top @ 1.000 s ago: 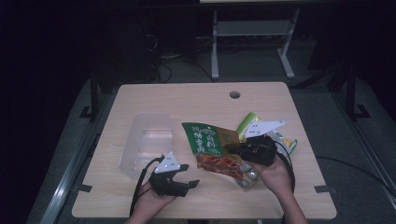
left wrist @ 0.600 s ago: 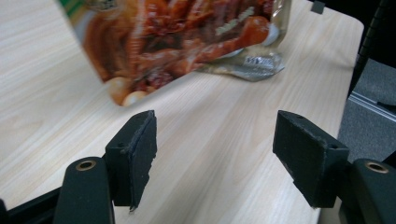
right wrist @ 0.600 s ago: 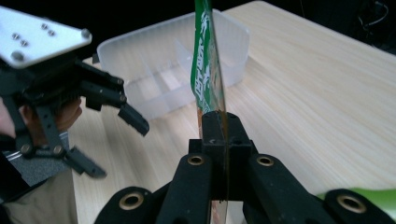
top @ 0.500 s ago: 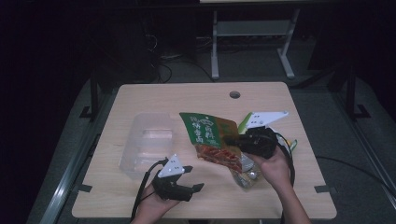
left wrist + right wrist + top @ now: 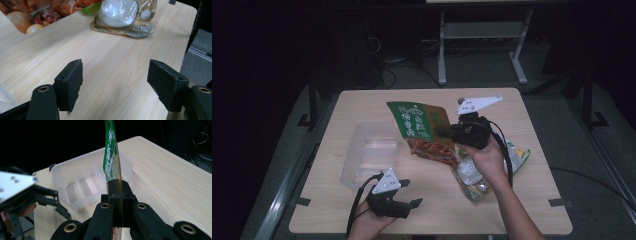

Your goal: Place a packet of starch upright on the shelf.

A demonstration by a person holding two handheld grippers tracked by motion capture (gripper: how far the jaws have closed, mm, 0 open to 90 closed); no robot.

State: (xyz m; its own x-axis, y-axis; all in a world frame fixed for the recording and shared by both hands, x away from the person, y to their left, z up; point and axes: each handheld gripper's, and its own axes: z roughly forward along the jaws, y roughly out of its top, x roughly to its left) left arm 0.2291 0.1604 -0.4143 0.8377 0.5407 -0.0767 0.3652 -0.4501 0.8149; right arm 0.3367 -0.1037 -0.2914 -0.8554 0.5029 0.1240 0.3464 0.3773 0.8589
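My right gripper (image 5: 446, 133) is shut on the edge of a green snack packet (image 5: 417, 122) with a red food picture, held up over the middle of the table. In the right gripper view the packet (image 5: 111, 162) rises edge-on from the closed jaws (image 5: 117, 192). A clear plastic container (image 5: 357, 165) stands empty at the left, below and beyond the packet (image 5: 62, 177). My left gripper (image 5: 411, 193) rests near the table's front edge; its jaws have just been opening and stand wide (image 5: 115, 82) with nothing between them.
A clear pouch (image 5: 472, 177) of pale round pieces lies on the table under my right wrist, ahead of the left jaws (image 5: 122, 15). A yellow-green packet (image 5: 519, 152) lies at the right. A metal stand (image 5: 482, 45) is on the floor behind the table.
My right gripper has lifted the green packet off the table and carried it up and away from the person. The left hand has stayed near the front edge.
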